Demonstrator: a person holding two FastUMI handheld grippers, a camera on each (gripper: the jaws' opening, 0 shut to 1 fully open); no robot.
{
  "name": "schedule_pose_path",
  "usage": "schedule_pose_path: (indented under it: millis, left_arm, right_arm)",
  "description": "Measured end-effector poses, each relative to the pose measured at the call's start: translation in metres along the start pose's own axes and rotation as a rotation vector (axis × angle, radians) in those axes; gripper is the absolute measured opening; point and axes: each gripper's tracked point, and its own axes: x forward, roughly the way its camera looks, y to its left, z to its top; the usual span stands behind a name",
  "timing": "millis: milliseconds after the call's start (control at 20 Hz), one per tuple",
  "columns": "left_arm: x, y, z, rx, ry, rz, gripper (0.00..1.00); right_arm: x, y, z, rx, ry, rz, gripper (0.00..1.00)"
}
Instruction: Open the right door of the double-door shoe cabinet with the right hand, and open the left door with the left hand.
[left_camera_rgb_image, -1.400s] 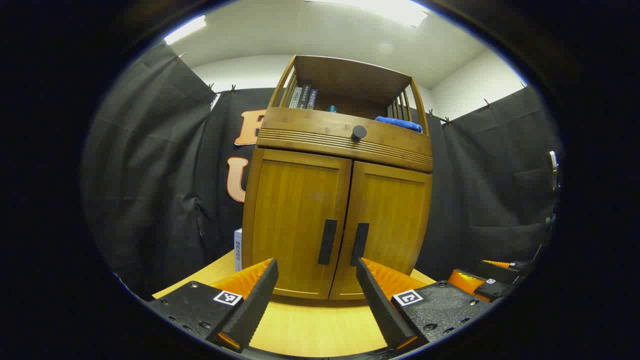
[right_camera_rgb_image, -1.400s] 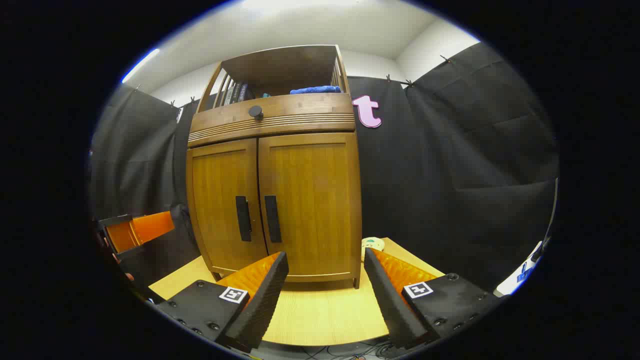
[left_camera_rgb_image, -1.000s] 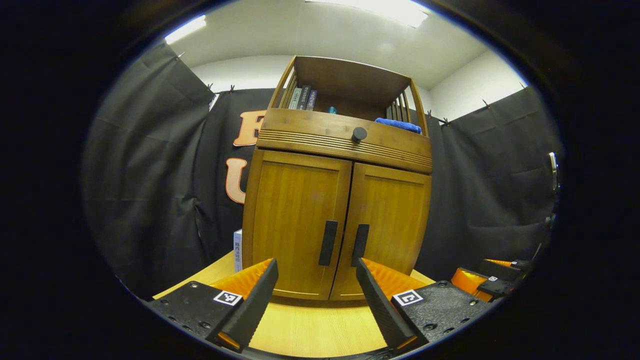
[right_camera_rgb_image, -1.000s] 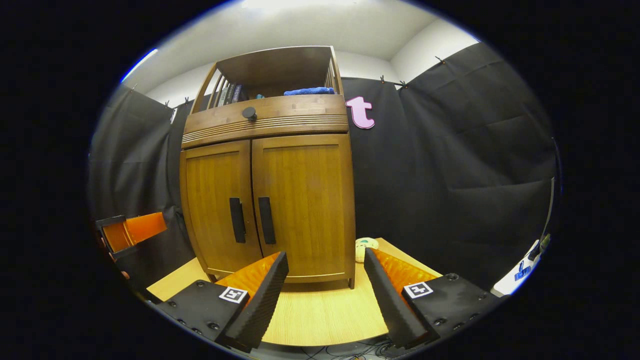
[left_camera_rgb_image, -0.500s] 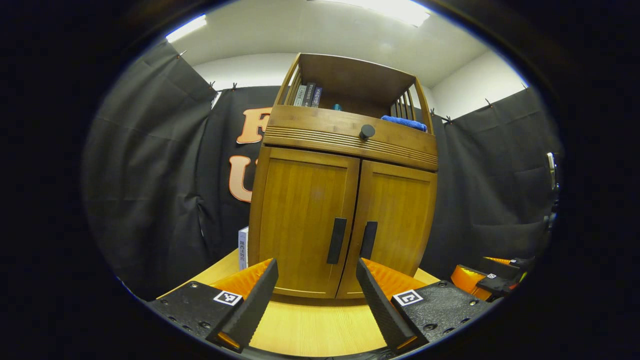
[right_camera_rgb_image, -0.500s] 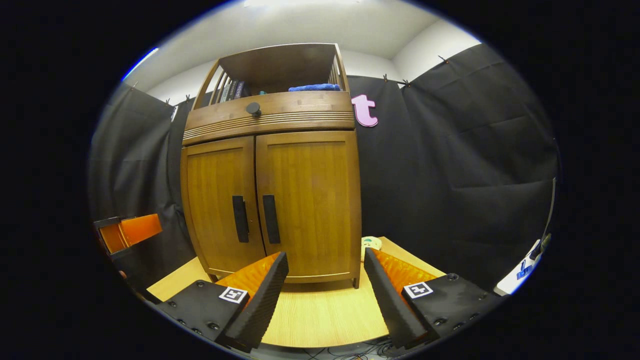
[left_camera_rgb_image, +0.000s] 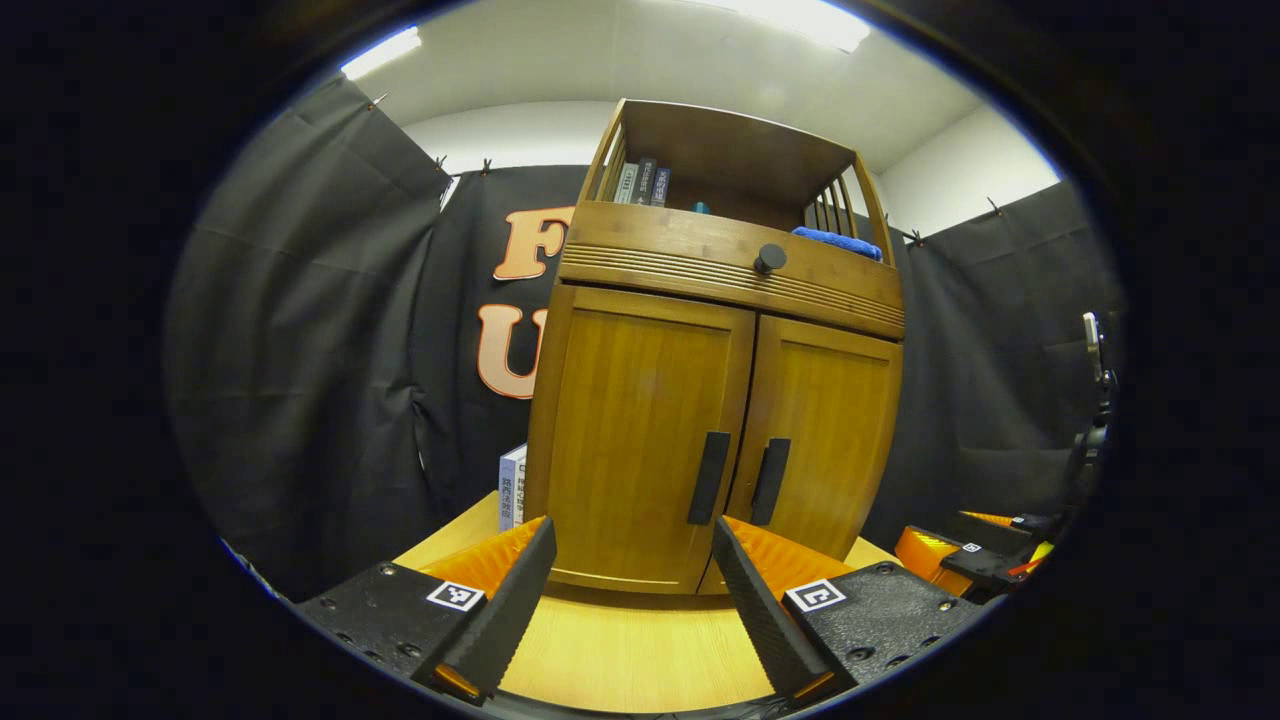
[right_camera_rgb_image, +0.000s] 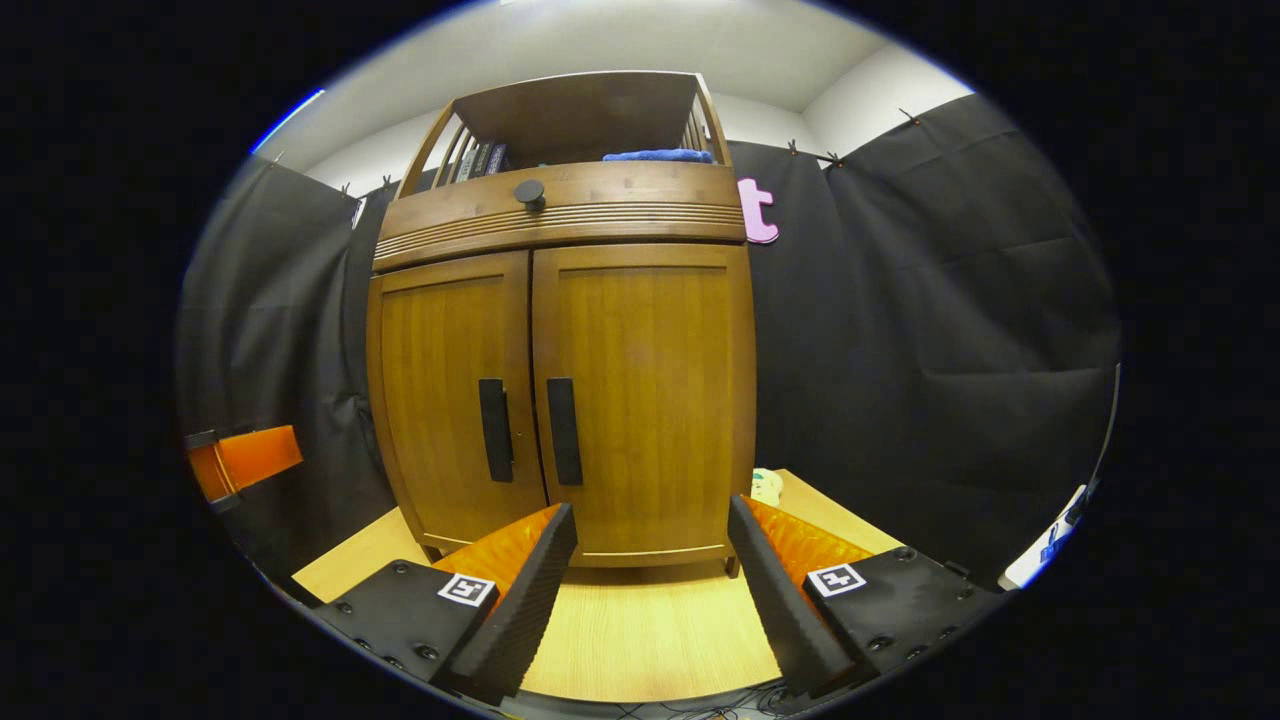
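On the left, the left hand-held gripper (left_camera_rgb_image: 620, 610) hovers above the bench (left_camera_rgb_image: 620, 660) with its fingers spread wide and nothing between them, well short of the shoe cabinet (left_camera_rgb_image: 700, 440). Both doors are closed: the left door (left_camera_rgb_image: 640, 440) with its handle (left_camera_rgb_image: 709, 478), then the right door (right_camera_rgb_image: 645, 400) with its handle (right_camera_rgb_image: 564, 431). The right hand-held gripper (right_camera_rgb_image: 650, 600) is also wide and empty. I judge this is the approach step; next, the right one must reach the right handle, close on it and pull outward.
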Motion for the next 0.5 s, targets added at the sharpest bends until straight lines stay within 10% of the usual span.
schedule_pose_path:
  millis: [500]
  left_arm:
    - [0.002, 0.031, 0.004, 0.006, -0.002, 0.029, 0.92]
  right_arm:
    - [0.079, 0.052, 0.012, -0.058, -0.032, 0.053, 0.98]
